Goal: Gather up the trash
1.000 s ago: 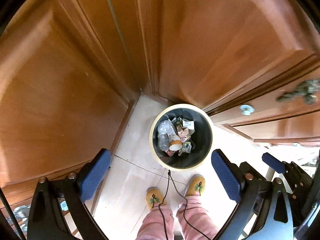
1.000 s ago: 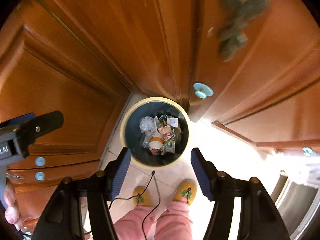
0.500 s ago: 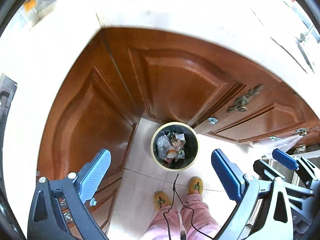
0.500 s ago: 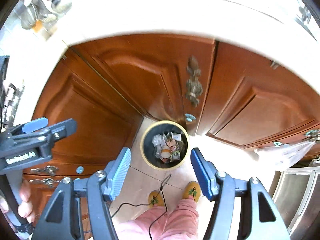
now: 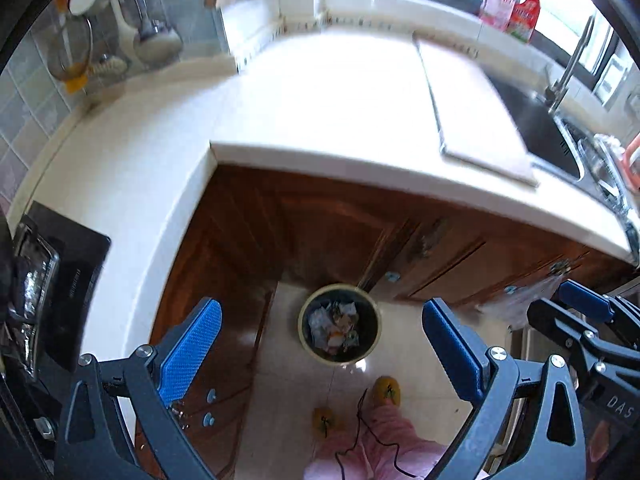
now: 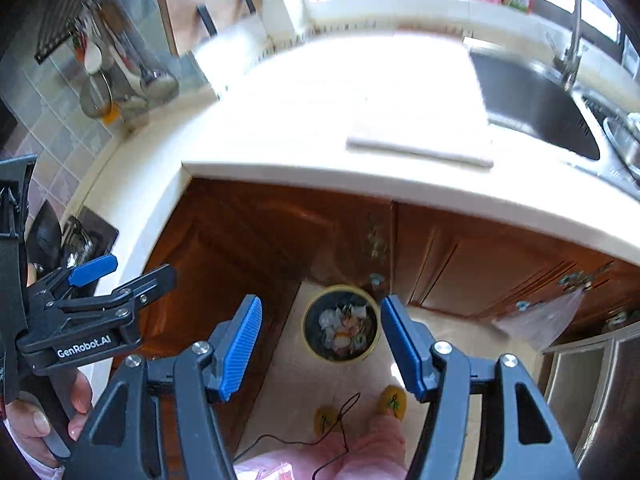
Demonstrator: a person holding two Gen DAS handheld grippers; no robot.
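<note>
A round black trash bin with a cream rim (image 5: 340, 356) stands on the tiled floor in front of the wooden cabinets, far below both grippers. It holds crumpled wrappers and scraps (image 5: 334, 326). It also shows in the right wrist view (image 6: 310, 346). My left gripper (image 5: 320, 344) is open and empty, high above the bin. My right gripper (image 6: 320, 344) is open and empty too. The left gripper also shows at the left of the right wrist view (image 6: 120, 280).
A white L-shaped countertop (image 5: 320, 112) carries a pale cutting board (image 5: 476, 100). A steel sink (image 6: 536, 104) with a tap lies at right, a black stove (image 5: 60, 264) at left. Utensils (image 6: 120, 76) hang on the tiled wall. A clear bag (image 6: 540, 320) hangs from a cabinet handle.
Both grippers have risen well above the bin. The bin looks much smaller, and the countertop, sink and stove have come into view. Both stay open and empty.
</note>
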